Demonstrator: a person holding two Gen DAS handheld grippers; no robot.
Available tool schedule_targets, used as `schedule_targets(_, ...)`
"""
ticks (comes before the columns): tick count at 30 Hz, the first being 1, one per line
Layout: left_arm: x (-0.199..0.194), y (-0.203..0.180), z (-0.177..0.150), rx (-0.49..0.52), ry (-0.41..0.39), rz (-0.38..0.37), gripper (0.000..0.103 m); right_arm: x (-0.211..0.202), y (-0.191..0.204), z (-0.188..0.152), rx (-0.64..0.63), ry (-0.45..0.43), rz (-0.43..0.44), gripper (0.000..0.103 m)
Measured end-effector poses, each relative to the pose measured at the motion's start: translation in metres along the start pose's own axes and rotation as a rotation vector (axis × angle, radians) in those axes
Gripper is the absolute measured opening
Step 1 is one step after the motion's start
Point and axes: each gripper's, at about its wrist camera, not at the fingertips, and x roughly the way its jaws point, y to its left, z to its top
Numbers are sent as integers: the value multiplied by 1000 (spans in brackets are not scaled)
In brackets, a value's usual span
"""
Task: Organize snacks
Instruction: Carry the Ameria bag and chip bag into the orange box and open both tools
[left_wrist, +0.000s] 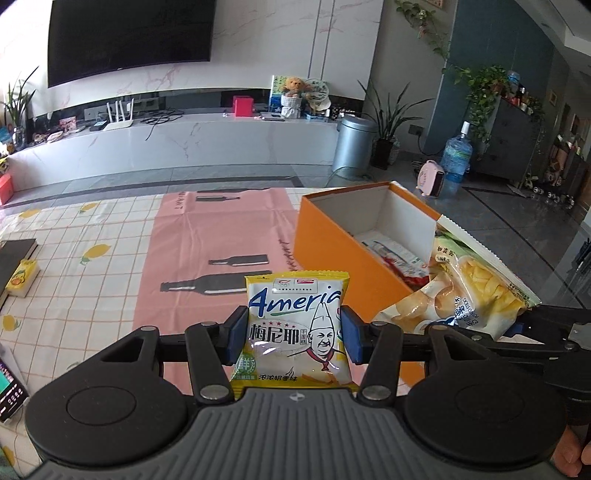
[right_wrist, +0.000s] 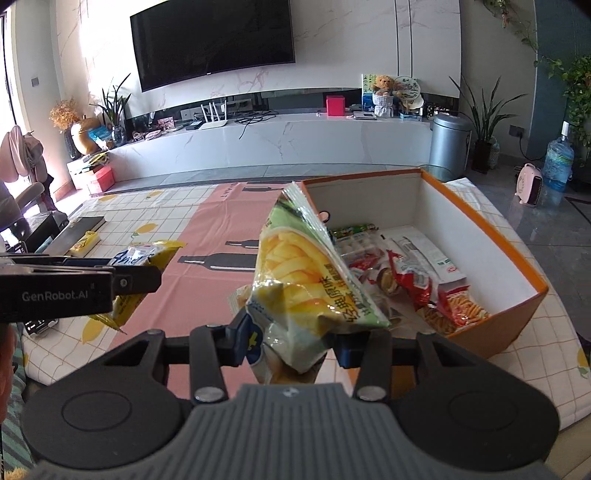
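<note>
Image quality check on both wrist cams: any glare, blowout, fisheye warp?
Left wrist: sharp; glare spots on the yellow snack packet; strong barrel warp bends the TV, black corner vignette. Right wrist: window light blows out the left wall, green chip bag shiny but readable, orange box interior evenly lit.

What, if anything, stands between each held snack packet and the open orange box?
Nothing visible does. The yellow foil packet and the green-and-yellow crisp bag hang above the tablecloth beside the orange cardboard box, whose top is open, with loose snacks covering only its floor.
</note>
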Motion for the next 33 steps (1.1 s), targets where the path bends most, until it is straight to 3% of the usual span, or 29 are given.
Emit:
schedule_targets(10,29,-68,41,146,-40,-119,59,-20,-66,23,3,-29,-95,42)
schedule_targets(19,65,-112,66,246,-21,-186,59,-4,-114,48,-28,5,-147,42)
schedule_targets(27,108,-136,75,345,54,-199,59,38,-142,68,-77,105,-131,42)
schedule_targets(33,142,-149,68,438,146,-221,59,80,-160,70,-104,245,-83,42)
